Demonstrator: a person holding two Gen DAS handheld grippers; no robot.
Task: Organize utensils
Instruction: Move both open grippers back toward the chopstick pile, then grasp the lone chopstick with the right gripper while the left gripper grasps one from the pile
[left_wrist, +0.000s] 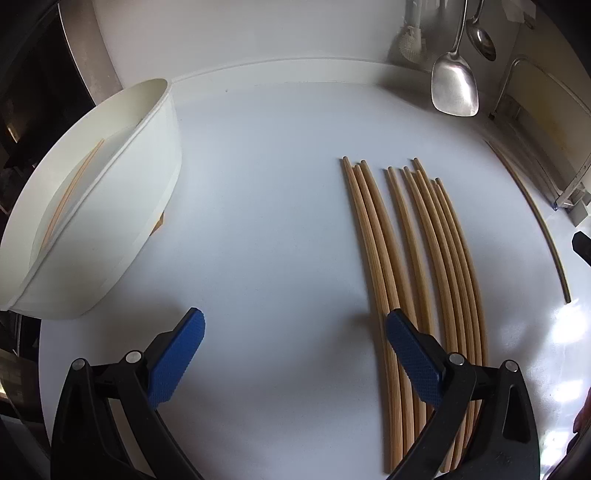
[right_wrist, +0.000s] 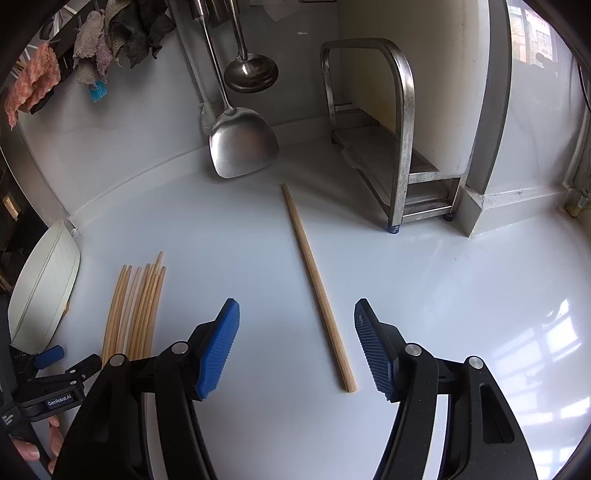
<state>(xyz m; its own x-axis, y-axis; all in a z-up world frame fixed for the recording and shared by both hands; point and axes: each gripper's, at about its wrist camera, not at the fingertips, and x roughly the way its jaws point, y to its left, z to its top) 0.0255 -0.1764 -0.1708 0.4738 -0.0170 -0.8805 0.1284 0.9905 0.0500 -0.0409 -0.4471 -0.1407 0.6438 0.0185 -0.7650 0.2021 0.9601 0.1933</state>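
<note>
Several wooden chopsticks (left_wrist: 417, 258) lie side by side on the white counter; they also show in the right wrist view (right_wrist: 135, 306). A white oval container (left_wrist: 96, 199) stands at the left with one chopstick (left_wrist: 70, 192) inside. My left gripper (left_wrist: 295, 328) is open and empty, its right finger over the near ends of the bundle. A single chopstick (right_wrist: 317, 288) lies apart, also seen at the right edge of the left wrist view (left_wrist: 535, 214). My right gripper (right_wrist: 297, 314) is open and empty, its jaws on either side of that chopstick's near end.
A steel spatula (right_wrist: 242, 144) and ladle (right_wrist: 251, 72) hang at the back wall. A steel rack (right_wrist: 402, 147) stands at the back right. Cloths (right_wrist: 92, 40) hang at the upper left. The container (right_wrist: 44, 284) is at the left.
</note>
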